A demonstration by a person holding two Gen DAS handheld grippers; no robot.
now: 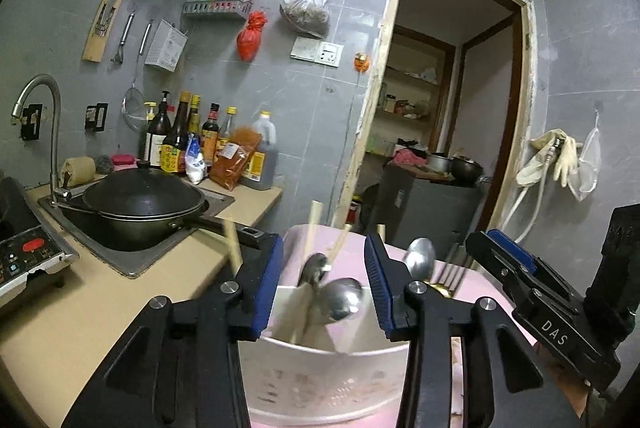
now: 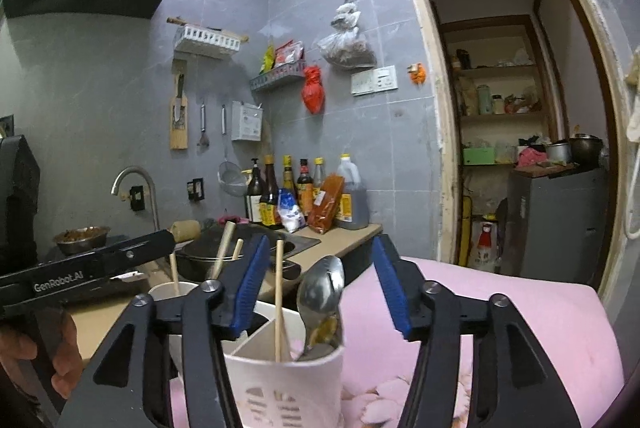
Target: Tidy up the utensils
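Note:
A white utensil holder (image 1: pixel 320 372) with dividers stands on a pink floral cloth (image 2: pixel 500 332). It holds metal spoons (image 1: pixel 340 298), wooden chopsticks (image 1: pixel 314 228) and a fork (image 1: pixel 450 276). My left gripper (image 1: pixel 324 288) is open and empty, its blue pads on either side of the holder's top. My right gripper (image 2: pixel 320 292) is open and empty just above the holder (image 2: pixel 288 384), with a spoon (image 2: pixel 322 288) and a chopstick (image 2: pixel 279 304) between the jaws. The right gripper's body shows at the left view's right edge (image 1: pixel 552 312).
A beige counter (image 1: pixel 100 292) lies to the left with a sink holding a black wok (image 1: pixel 140 204), a faucet (image 1: pixel 44 124) and sauce bottles (image 1: pixel 208 144). A stove control panel (image 1: pixel 28 252) is at far left. A doorway (image 2: pixel 520 108) opens on the right.

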